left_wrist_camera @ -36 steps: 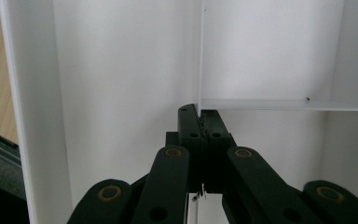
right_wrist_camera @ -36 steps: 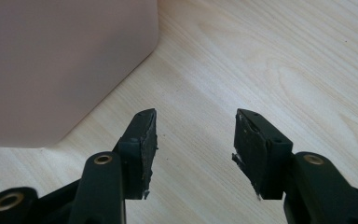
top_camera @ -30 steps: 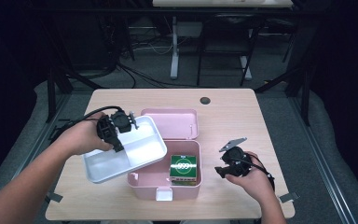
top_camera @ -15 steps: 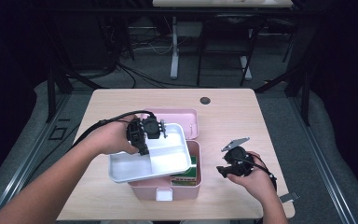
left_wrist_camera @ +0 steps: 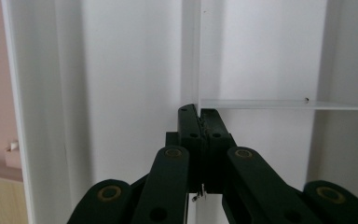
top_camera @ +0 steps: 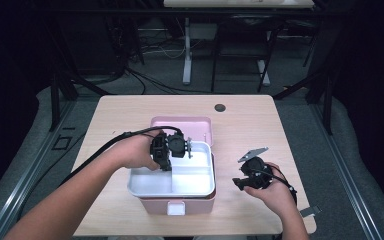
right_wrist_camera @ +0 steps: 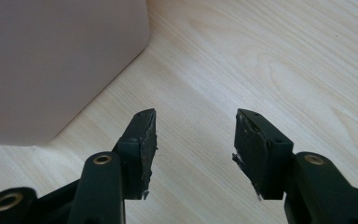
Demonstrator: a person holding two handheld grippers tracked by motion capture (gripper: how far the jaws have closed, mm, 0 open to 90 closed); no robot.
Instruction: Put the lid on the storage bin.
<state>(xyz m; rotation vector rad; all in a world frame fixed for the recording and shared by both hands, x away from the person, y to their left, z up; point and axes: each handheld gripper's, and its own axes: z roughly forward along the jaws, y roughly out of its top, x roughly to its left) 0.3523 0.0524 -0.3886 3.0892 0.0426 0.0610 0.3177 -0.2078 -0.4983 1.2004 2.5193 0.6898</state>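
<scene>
The left gripper pinches the middle wall of the white tray, setting it onto the pink box. The right gripper waits open over the table. Next, I think, the left jaws must let go.

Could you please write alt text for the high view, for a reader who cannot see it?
The left gripper holds a white divided tray by its partition, atop a pink box on a wooden table. The right gripper rests open beside the box; the pink lid lies behind.
</scene>
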